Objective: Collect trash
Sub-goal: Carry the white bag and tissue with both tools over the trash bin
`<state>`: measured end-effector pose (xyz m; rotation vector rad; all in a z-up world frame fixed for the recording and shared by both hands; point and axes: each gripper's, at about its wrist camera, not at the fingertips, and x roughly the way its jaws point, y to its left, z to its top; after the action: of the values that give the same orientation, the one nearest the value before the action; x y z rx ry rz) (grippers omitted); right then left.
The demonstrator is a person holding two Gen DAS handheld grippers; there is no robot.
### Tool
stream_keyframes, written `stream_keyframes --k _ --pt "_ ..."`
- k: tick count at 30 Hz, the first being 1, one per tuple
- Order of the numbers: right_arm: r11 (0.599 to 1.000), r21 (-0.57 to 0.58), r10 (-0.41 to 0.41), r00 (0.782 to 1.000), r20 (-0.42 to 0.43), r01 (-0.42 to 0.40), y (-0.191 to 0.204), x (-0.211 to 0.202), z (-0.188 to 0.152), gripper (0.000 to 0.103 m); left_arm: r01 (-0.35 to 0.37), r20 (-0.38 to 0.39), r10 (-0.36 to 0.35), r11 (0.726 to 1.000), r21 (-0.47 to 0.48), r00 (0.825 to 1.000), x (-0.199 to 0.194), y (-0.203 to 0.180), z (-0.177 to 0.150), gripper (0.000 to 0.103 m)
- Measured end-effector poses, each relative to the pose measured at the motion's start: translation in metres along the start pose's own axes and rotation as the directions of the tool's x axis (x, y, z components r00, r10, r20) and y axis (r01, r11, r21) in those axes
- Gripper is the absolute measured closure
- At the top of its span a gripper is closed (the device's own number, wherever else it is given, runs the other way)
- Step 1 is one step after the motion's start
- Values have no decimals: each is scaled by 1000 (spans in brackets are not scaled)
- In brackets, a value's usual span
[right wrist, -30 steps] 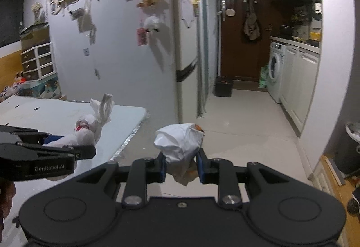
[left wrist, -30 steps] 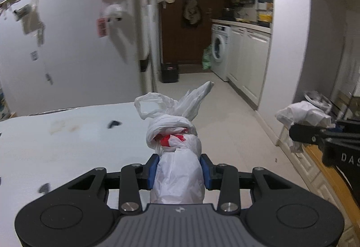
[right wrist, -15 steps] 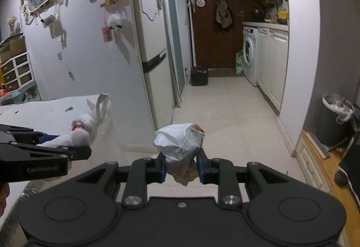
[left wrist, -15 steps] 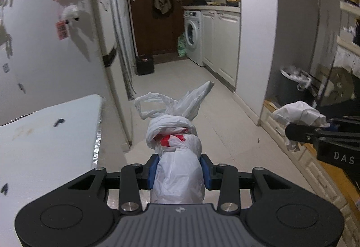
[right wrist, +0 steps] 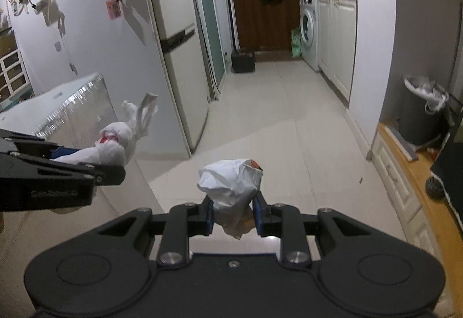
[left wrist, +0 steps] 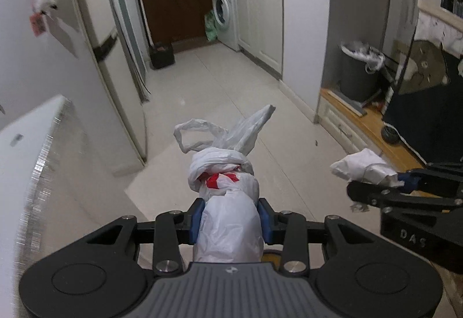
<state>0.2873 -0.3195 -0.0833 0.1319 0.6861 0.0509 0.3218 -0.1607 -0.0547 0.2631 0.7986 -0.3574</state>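
The left tool (left wrist: pixel 230 219) pinched a knotted white plastic bag with a red patch (left wrist: pixel 224 190) at the lower centre of its view, above the pale tiled floor (left wrist: pixel 231 86). The right tool (right wrist: pixel 233 215) clamped a crumpled white paper wad (right wrist: pixel 231 184) low in its frame. A dark grey lined bin (right wrist: pixel 419 112) stood at the right edge.

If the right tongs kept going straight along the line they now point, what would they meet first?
Probably the pale tiled floor of the corridor. The right tongs, shut on a crumpled white wrapper, point forward and down at open tiles; nothing stands in that line. The lined trash bin sits well off to the right.
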Motion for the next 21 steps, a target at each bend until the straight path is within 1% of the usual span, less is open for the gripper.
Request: stream_keyframes --k 4,7,12,15,17,21 --pt "1000 19 11 998 -59 -10 -13 19 -16 76 20 -60 -20 1000 -5 998 30 -13 -12 63" --pt "999 32 19 993 -112 -15 -22 36 -25 76 26 -111 -29 999 -20 993 53 -15 -24 63" --pt "996 85 41 976 -216 -23 -36 69 -43 76 39 -207 -47 998 -46 977 91 -14 -46 63" --pt "994 104 59 957 -283 -30 -37 89 -54 76 54 -276 -70 996 -66 959 116 -11 -62 63" --pt "993 117 70 943 -324 -33 -37 101 -61 76 66 -326 -87 995 -75 941 133 -10 -73 63" --pt "991 133 79 915 -395 -28 -38 123 -73 76 65 -411 -102 993 -103 906 161 -2 -93 63"
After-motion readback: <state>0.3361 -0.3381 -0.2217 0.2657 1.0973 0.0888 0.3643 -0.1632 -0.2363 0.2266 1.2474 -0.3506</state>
